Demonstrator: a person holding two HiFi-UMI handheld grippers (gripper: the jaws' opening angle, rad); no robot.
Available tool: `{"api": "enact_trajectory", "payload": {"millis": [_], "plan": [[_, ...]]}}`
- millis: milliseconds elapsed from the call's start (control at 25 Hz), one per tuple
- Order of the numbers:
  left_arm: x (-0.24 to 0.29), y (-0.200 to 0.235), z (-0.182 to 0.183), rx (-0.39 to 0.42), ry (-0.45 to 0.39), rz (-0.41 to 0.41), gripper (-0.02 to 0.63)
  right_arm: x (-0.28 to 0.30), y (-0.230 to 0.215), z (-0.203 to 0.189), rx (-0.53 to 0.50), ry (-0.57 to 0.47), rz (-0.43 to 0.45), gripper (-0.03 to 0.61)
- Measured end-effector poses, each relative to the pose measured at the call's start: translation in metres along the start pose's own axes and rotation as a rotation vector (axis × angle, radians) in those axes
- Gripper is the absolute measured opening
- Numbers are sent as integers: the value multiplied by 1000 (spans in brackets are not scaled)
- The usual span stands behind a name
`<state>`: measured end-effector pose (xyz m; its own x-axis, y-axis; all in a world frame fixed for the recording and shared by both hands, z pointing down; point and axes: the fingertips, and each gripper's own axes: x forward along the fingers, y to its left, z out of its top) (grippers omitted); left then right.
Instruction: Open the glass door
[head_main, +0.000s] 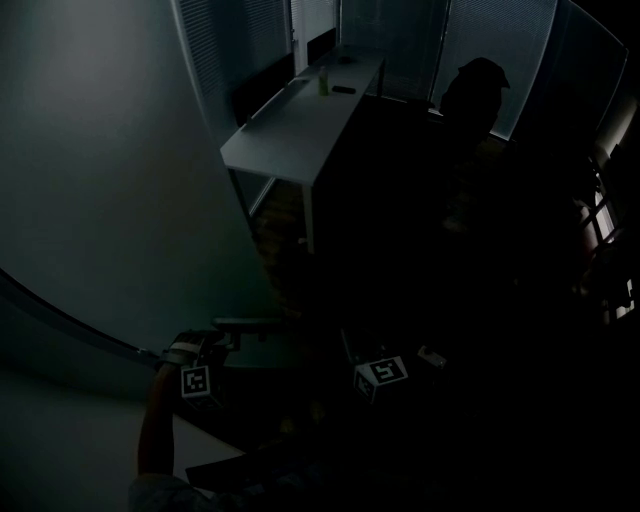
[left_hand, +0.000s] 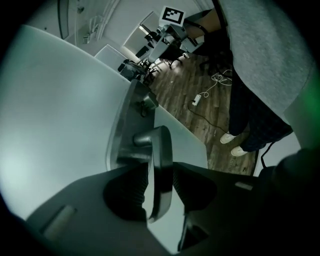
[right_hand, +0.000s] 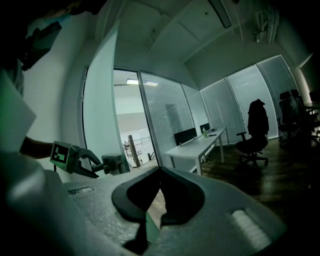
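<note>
door: frosted glass door (left_hand: 60, 115), big pale panel filling the left of the head view; its free edge is right by the left hand-held gripper, and wood plank floor (left_hand: 185, 100) shows past that edge
handle: brushed-metal lever handle (left_hand: 162, 145) on a metal plate (left_hand: 122, 145) at the door edge, lever hanging steeply down in the left gripper view
left hand-held gripper (left_hand: 160, 167): jaws apart, lever sits between them; clear gap on the left pad side, right pad just beside the lever, can't tell if it touches. Not clamped
right hand-held gripper (right_hand: 159, 170): jaw tips together, nothing between them; held off the door, near the left one, pointing into the room
room: dim; lit corridor visible beside the door in the right gripper view
bench: long white bench (head_main: 300, 120) along the blinds, small yellow-green bottle (head_main: 323, 82) upright on it
chair: dark office chair (right_hand: 255, 132) with a dark garment over the back, well apart from the door
</note>
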<state>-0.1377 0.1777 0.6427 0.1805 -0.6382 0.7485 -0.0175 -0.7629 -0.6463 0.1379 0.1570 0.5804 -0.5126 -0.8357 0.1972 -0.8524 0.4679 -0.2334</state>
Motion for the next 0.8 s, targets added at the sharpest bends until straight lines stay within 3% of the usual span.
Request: {"api": "enact_trajectory", "payload": {"millis": [360, 520, 800], "plan": [[-28, 7, -1, -85, -1, 57, 179, 8, 7, 1, -4, 8, 31, 3], [-41, 10, 0, -191, -31, 68, 189, 10, 6, -1, -9, 16, 34, 3], [-65, 27, 13, -429, -167, 103, 189, 14, 6, 2, -10, 29, 45, 2]]}}
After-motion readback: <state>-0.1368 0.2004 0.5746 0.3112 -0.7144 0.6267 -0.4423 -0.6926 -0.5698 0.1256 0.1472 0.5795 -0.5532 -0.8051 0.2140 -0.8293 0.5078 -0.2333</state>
